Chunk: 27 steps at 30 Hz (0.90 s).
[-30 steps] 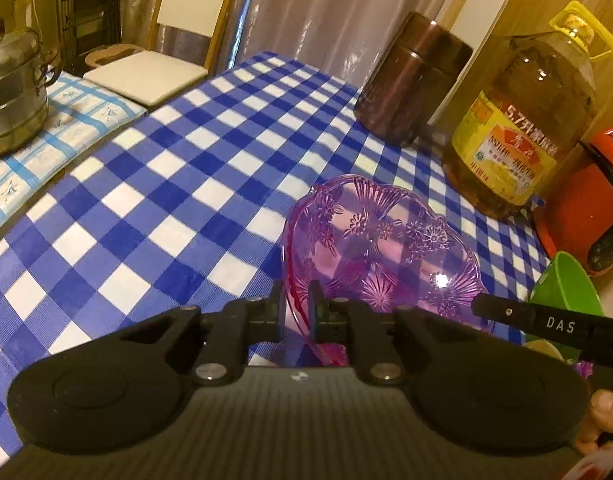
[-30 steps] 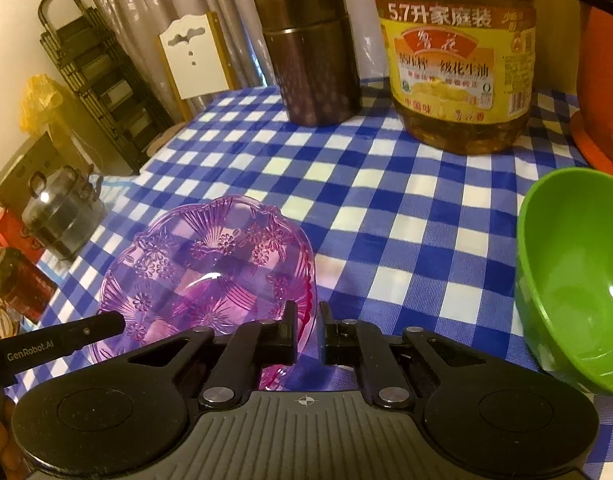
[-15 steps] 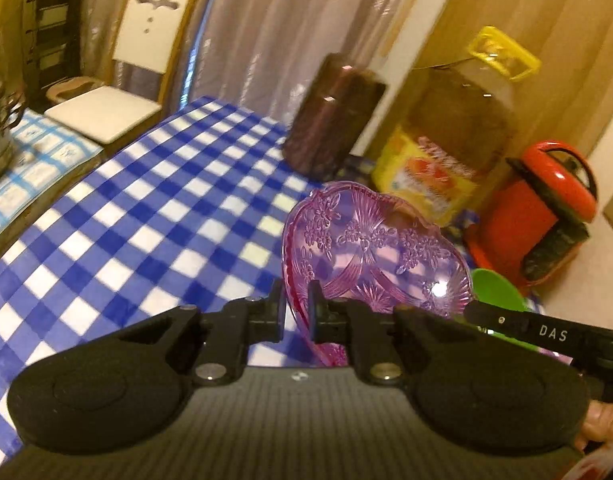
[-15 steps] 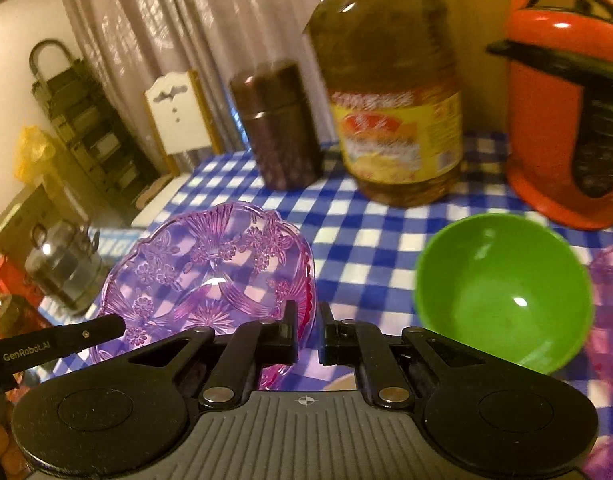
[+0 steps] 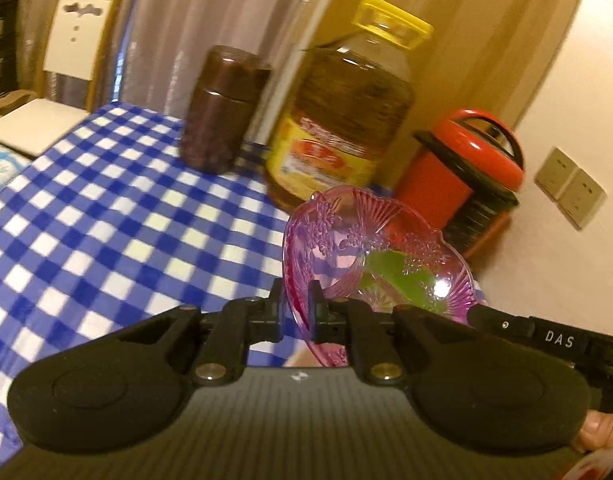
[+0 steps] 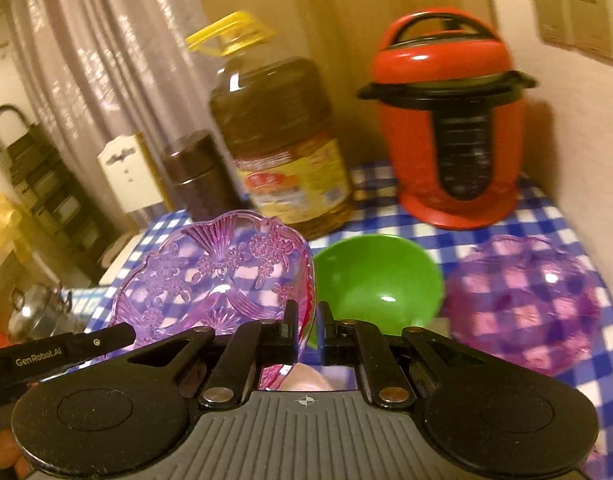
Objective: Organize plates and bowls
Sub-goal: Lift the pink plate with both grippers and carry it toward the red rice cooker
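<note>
The counter (image 5: 86,216) has a blue and white checked cloth on it. At the back stand a big oil bottle (image 6: 278,152), a red cooker (image 6: 450,128) and a brown jar (image 5: 222,108).

The pink glass plate (image 6: 210,272) is up in the air, off the counter, and it tips a little. Two grippers hold it, one on each side. The left gripper (image 5: 295,304) is clamped tight on the plate's left rim. The right gripper (image 6: 307,324) is clamped tight on the right rim. So the plate lies across, between the two hands.

The green bowl (image 6: 378,284) sits on the counter just past the right gripper, in front and a bit to the right. The right hand is nearer to it than the left. I think the plate has to travel that way to be stacked.

The right view shows a second pink plate (image 6: 526,300) on the counter, to the right of the green bowl. The left view does not show it. There, the green bowl is only a green patch seen through the held plate.
</note>
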Tool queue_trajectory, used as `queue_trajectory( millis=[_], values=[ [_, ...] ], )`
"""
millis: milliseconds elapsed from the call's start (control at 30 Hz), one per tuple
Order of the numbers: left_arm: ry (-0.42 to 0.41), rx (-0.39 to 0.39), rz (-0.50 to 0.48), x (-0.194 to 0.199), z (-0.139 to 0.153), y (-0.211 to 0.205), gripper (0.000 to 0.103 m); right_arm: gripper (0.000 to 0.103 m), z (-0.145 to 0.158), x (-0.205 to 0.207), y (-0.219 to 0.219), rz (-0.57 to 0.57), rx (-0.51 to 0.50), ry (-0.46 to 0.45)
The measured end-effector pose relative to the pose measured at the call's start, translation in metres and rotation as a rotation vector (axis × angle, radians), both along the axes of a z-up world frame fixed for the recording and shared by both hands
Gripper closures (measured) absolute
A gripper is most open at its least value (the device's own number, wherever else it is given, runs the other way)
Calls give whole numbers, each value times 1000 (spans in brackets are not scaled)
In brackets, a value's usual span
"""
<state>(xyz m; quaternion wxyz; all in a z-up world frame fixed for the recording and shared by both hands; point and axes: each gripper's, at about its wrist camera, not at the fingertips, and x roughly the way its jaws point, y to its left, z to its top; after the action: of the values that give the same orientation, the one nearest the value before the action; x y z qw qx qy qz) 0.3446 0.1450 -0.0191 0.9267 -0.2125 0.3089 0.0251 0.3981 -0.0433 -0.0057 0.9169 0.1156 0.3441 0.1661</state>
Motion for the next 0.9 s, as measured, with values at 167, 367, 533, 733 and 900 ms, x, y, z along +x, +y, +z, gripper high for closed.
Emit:
queue_trajectory(
  millis=[167, 367, 533, 733, 900],
  values=[
    [-1, 21, -72, 15, 2, -31, 94, 94, 1, -8, -35, -67, 1, 4],
    [-8, 21, -148, 33, 4, -66, 94, 94, -1, -16, -71, -149, -1, 4],
    [-11, 20, -203, 48, 3, -90, 94, 94, -6, -20, -101, -209, 20, 23],
    [-11, 37, -265, 67, -1, -118, 94, 94, -8, -23, -126, -280, 23, 28],
    [3, 24, -302, 82, -11, -134, 94, 94, -10, -20, -141, -327, 8, 33]
  ],
)
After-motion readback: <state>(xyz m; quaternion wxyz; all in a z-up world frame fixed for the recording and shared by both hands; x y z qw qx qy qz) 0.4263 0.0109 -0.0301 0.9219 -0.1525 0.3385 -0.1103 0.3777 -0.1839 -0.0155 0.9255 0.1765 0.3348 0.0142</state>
